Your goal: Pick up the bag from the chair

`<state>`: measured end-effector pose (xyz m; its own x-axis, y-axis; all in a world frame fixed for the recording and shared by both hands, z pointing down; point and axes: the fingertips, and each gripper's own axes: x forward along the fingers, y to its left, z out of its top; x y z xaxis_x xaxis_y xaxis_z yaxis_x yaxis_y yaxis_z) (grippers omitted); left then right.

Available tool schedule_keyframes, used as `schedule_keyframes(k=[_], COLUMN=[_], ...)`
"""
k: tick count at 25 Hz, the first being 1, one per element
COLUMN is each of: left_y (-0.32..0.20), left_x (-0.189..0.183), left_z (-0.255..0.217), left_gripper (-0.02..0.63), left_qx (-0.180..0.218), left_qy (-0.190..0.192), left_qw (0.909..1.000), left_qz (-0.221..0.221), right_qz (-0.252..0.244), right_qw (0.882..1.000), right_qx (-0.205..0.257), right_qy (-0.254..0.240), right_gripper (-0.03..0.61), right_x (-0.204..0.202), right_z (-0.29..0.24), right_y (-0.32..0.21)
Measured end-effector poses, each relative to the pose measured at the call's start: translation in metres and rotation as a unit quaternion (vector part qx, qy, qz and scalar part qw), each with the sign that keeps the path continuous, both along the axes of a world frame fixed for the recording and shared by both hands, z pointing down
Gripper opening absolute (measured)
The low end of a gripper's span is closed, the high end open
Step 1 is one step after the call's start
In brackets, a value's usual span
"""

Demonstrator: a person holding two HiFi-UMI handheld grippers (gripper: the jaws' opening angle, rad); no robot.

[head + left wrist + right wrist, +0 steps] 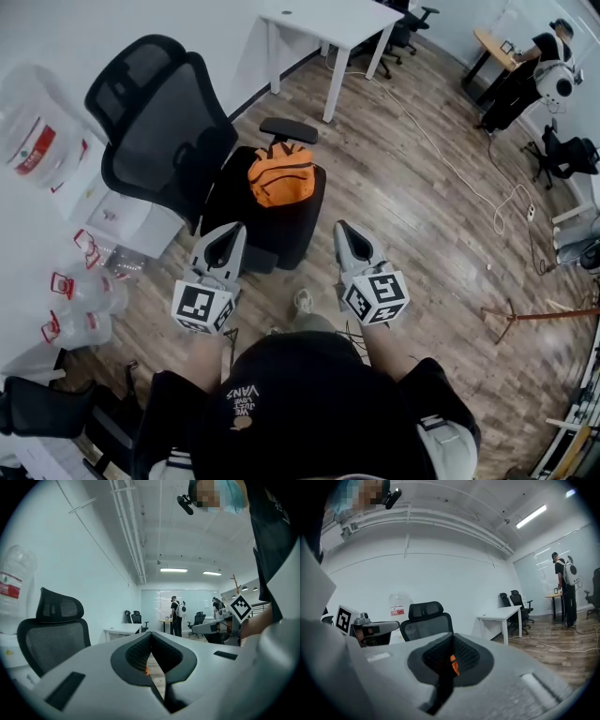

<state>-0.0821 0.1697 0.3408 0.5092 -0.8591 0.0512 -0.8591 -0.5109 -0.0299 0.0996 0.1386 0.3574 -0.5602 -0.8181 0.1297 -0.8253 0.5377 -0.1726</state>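
Open-plan office. A black mesh-backed swivel chair with headrest (155, 122) stands on wood-plank flooring (422, 216) near a white rectangular desk (328, 21). More black swivel chairs (410, 23), clear water-cooler bottles (37, 131), ceiling strip lights (173, 569) and exposed white ceiling pipes (133, 536) mark a workplace.

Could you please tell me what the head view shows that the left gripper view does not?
Only the head view shows the whole orange bag on the seat of the chair, with the left gripper and right gripper both short of it. Only the left gripper view shows the ceiling lights and that gripper's jaws together, with just a sliver of orange past them. Both show the chair's mesh back, the white table and a person with a white backpack.
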Motion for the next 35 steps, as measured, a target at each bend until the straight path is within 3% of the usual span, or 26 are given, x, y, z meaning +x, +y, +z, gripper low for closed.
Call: schedule_keyframes(k=[10,20,35], left_y=[-0.066,-0.101,-0.136], left_x=[0.019,0.037,0.025], left_z=[0.008,0.007,0.006], left_gripper=[0.009,0.009,0.009], left_qx=[-0.007,0.0,-0.009], left_qy=[0.0,-0.001,-0.013], left_qw=[0.9991,0.9963,0.9965], left_qz=[-0.042,-0.086,-0.083], right_qz=[-0.038,-0.083,-0.082], right_qw=[0.999,0.996,0.996], right_qx=[-0.004,-0.007,-0.016], right_qy=[-0.006,-0.02,-0.027], right_gripper=[-0.002,-0.002,-0.002], right_x=[0.02,0.033,0.017], right_z=[0.007,0.011,0.02], right_y=[-0.081,-0.128,-0.157])
